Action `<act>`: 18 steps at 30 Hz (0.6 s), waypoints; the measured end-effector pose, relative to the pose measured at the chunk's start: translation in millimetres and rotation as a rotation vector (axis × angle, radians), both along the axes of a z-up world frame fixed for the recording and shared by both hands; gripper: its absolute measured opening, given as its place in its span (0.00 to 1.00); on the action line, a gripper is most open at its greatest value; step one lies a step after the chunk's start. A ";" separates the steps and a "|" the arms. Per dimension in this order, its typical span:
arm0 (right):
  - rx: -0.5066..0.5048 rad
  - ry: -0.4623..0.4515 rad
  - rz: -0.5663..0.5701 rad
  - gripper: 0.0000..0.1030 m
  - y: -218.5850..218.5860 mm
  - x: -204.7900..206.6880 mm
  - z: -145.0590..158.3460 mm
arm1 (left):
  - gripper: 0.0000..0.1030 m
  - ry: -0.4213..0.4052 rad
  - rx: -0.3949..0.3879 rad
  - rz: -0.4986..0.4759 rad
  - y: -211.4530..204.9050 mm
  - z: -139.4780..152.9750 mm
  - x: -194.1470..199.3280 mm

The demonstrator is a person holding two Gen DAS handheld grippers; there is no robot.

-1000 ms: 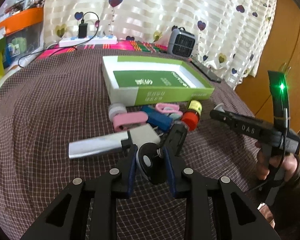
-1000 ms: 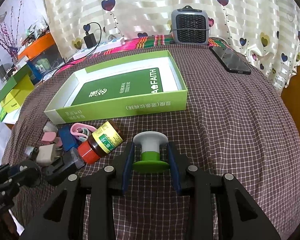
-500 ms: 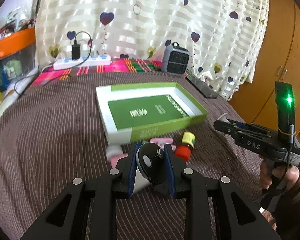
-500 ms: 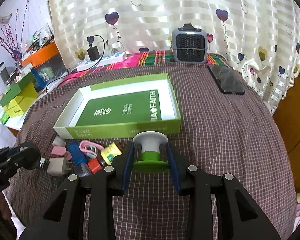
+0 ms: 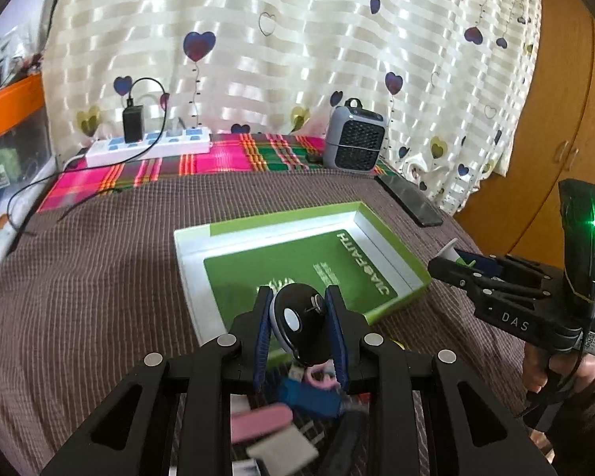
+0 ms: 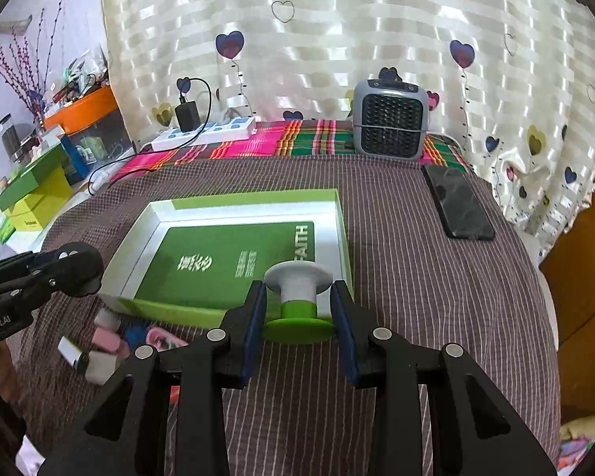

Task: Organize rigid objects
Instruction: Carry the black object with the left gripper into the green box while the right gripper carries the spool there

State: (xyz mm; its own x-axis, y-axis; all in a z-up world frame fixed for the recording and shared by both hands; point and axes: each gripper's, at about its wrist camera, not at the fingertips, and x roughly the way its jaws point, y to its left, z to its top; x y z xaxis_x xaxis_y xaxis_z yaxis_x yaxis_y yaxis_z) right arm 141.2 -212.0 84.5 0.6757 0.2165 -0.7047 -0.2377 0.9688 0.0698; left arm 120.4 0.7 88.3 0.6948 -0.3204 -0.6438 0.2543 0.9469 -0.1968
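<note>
My left gripper (image 5: 300, 327) is shut on a black oval fob (image 5: 302, 327) with a white button, held in the air above the near edge of the open green box (image 5: 392, 246). My right gripper (image 6: 298, 311) is shut on a green and white spool-shaped piece (image 6: 298, 297), held over the box's near right corner (image 6: 343, 238). The left gripper shows at the left of the right wrist view (image 6: 39, 277), and the right gripper at the right of the left wrist view (image 5: 496, 281). A heap of small items (image 5: 293, 408) lies on the cloth below the left gripper.
A grey heater (image 6: 390, 125) and a white power strip (image 6: 204, 133) stand at the back. A black phone (image 6: 458, 202) lies at the right. Pink and white small items (image 6: 107, 345) lie in front of the box. Green and yellow boxes (image 6: 31, 194) sit at the far left.
Both grippers have risen off the table with their objects and moved toward the green box. The heap of small items now lies below and behind the left gripper's fingers.
</note>
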 end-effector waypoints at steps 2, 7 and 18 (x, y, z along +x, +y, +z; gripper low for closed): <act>-0.004 0.007 0.004 0.34 1.3 10.0 -1.2 | 0.25 0.004 0.005 0.001 -1.6 -1.3 10.3; -0.005 0.027 0.016 0.34 6.4 31.4 -7.8 | 0.25 0.026 0.012 0.010 -5.4 -8.7 39.0; -0.037 0.084 0.050 0.34 21.0 81.2 -29.2 | 0.25 0.091 0.041 0.007 -14.7 -35.1 85.4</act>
